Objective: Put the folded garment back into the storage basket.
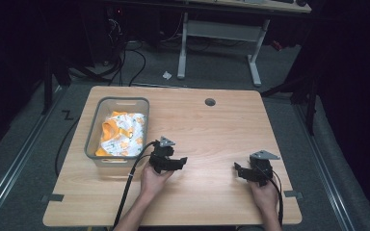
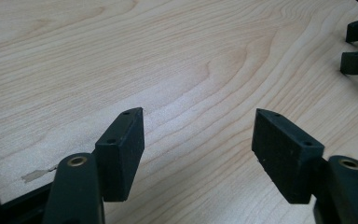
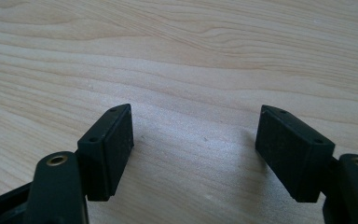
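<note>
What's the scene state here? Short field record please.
surface: wooden table
bin: grey plastic bin, far left of table
bin contents: orange and white cloth
left gripper: open, holding nothing, over bare wood
right gripper: open, holding nothing, over bare wood
table hole: round hole near far edge

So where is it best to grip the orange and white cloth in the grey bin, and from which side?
Take the cloth at its raised crumpled folds near the middle, coming straight down from above: the bin walls block every side. The left gripper, open, is nearer.
</note>
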A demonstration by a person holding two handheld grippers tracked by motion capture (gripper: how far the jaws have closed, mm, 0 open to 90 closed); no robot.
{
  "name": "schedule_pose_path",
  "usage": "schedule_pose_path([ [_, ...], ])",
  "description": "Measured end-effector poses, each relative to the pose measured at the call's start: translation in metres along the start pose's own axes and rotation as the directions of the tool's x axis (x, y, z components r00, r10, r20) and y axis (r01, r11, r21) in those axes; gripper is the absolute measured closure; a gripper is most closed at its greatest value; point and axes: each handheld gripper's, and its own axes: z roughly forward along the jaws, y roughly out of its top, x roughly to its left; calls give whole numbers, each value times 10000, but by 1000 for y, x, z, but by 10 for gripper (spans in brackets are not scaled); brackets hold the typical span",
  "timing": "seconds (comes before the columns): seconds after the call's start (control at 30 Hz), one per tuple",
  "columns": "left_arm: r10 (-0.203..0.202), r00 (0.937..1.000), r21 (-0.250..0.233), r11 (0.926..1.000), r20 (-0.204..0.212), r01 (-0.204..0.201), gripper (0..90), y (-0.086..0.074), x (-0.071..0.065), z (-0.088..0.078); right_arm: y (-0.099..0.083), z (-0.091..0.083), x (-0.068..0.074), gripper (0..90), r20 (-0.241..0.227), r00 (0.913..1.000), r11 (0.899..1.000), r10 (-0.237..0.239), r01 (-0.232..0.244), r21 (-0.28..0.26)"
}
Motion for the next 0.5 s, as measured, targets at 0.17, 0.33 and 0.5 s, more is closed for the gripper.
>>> schedule_pose_path([
  [0.17,84,9998,111,9999,-154,-82,346,-2,-1,7,0,0,0,280,-2,10000,10000,-2,2,-1],
  [0.33,585,9962,394,9976,-637,-561,346,-4,0,13,0,0,0,280,0,10000,10000,-1,1,-2],
  [0.5,653,9928,368,9974,-1008,-619,341,-7,2,15,0,0,0,280,-1,10000,10000,-1,1,-2],
])
